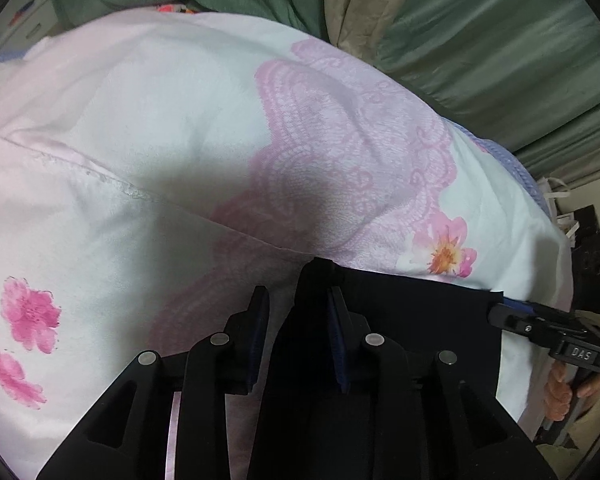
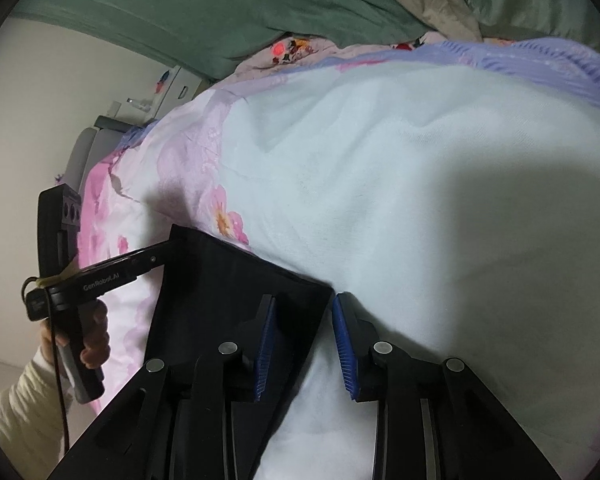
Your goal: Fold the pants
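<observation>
Bed: a wide bed under a pale quilt cover (image 1: 172,128) printed with pink lace and blossoms carries everything; green and beige bedding (image 2: 148,12) is heaped along its far edge.

Pants: dark navy, smooth-fabric pants (image 2: 236,280) lie flat at the near edge of the bed. They show as a compact panel with a straight far edge and two squared corners, one by each gripper.

Left gripper: the black two-finger left gripper (image 1: 298,304) stands over the pants' left corner, jaws a little apart. The corner lies between the blue-faced pads (image 1: 335,308), but I cannot tell whether they press on it. A hand (image 2: 94,340) in a cream sleeve holds its handle.

Right gripper: the black two-finger right gripper (image 2: 304,312) straddles the pants' right corner, released; a clear gap shows between its ribbed blue pads (image 2: 346,344) and the cloth.

Progress: judging by the tidy, flat shape, at least one fold looks laid and the corners set down.

Left to do: how much of the pants lies hidden under the grippers cannot be seen, so a further fold to a smaller packet may remain, along with smoothing.
</observation>
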The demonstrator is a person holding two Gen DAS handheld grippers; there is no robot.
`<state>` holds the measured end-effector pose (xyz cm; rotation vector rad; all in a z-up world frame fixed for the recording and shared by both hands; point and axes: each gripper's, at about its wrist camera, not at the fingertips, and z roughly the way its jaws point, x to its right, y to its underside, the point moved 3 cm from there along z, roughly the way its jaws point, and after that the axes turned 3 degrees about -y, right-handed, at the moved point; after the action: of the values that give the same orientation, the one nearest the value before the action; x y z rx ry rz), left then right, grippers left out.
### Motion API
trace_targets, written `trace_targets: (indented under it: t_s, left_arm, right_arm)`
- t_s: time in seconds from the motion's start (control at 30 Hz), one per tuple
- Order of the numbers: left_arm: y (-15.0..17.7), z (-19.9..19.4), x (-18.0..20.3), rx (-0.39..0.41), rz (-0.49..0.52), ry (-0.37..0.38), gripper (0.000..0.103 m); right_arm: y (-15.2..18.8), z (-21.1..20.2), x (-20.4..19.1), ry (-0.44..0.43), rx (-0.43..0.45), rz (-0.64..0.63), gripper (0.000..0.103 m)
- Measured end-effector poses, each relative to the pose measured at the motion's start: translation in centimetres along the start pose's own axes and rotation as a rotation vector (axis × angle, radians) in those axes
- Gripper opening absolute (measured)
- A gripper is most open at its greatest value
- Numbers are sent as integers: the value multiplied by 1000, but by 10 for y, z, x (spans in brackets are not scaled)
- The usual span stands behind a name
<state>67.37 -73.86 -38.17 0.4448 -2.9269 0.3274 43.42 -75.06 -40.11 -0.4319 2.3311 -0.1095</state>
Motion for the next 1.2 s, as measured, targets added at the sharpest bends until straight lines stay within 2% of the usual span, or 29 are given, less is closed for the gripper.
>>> trace_targets:
  t_s: [0.17,0.27,0.4,0.43,0.47,0.5,0.63,0.8,1.03,1.2]
  left_arm:
    - [0,3,-2,-11,-19,40,28]
    - [0,9,-2,-35,-37,112,29]
    - [-1,10,0,-25,-29,78,30]
    - [-1,8,1,-22,-43,81,28]
    - [0,3,0,-19,-53,85,19]
    - [-1,-1,2,-13,-47,79,15]
    - [-2,-38,17,51,33,69,13]
    - [2,-96,35,123,132,35,13]
    - [20,-172,44,232,123,14,13]
    - [64,-242,45,321,129,-50,13]
  right_arm:
    - [-1,10,8,-49,-12,28,31]
    - [-2,11,9,-68,-13,30,28]
    - [-2,12,14,-76,-7,36,19]
    - [-3,12,15,-78,-7,41,17]
    - [-3,13,16,-83,-7,46,17]
    - [-3,13,16,-83,-8,50,16]
    - [-6,0,4,-50,-1,38,13]
    - [-9,-43,-33,-62,64,-44,12]
    - [-1,-104,-94,-78,151,-171,11]
    - [25,-154,-159,-82,191,-358,11]
